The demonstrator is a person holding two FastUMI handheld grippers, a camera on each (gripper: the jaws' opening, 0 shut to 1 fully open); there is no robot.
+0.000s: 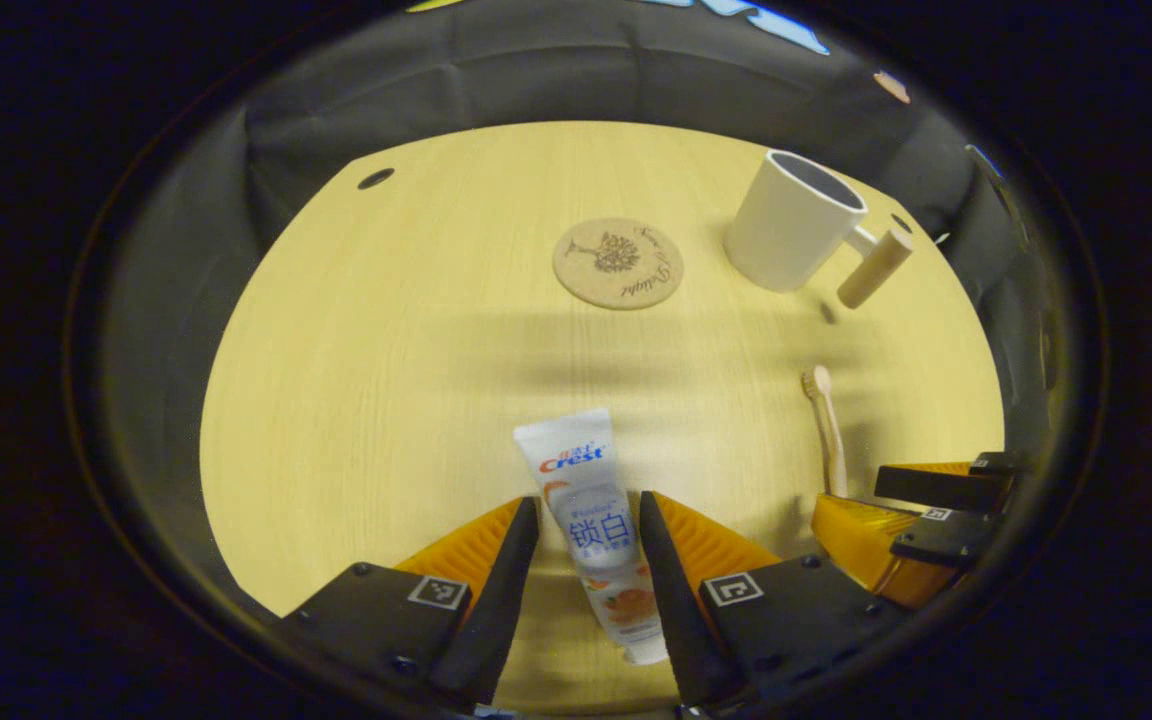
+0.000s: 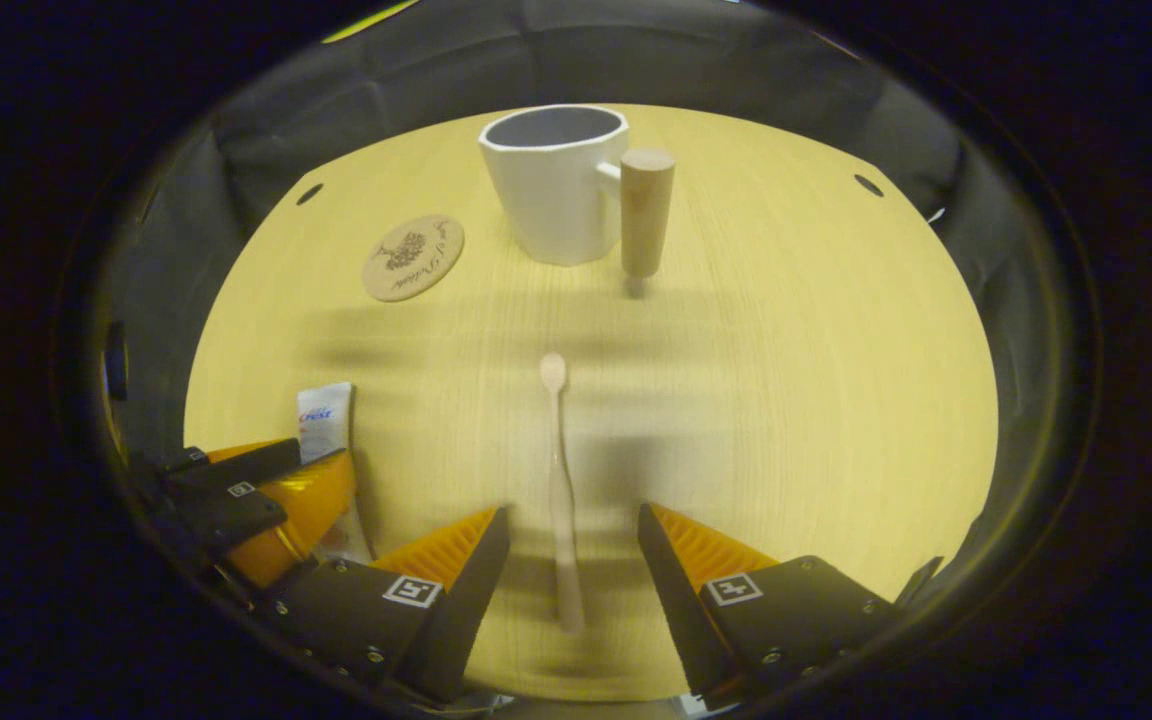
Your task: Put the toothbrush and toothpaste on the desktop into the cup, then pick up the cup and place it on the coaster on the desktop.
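Toothpaste (image 1: 598, 530) lies cap-nearest between the wide-open left gripper (image 1: 588, 560), pointing toward the coaster (image 1: 618, 263).

Light wood-grain tabletop (image 1: 356, 400), its surface pierced by small dark holes (image 1: 375, 178) near the far corners; creased black cloth wall (image 2: 416, 90) encloses it behind.

Bare desktop (image 1: 356, 380) is lying open between the near edge and the coaster (image 1: 618, 263), so a gripper is finding free passage there. The cup (image 2: 556, 185) is standing upright near the far edge, its wooden handle (image 2: 646, 212) sticking out sideways and narrowing the approach on that side. The toothpaste (image 1: 591, 520) and the toothbrush (image 2: 560, 480) are lying flat and well apart, with open wood between them.
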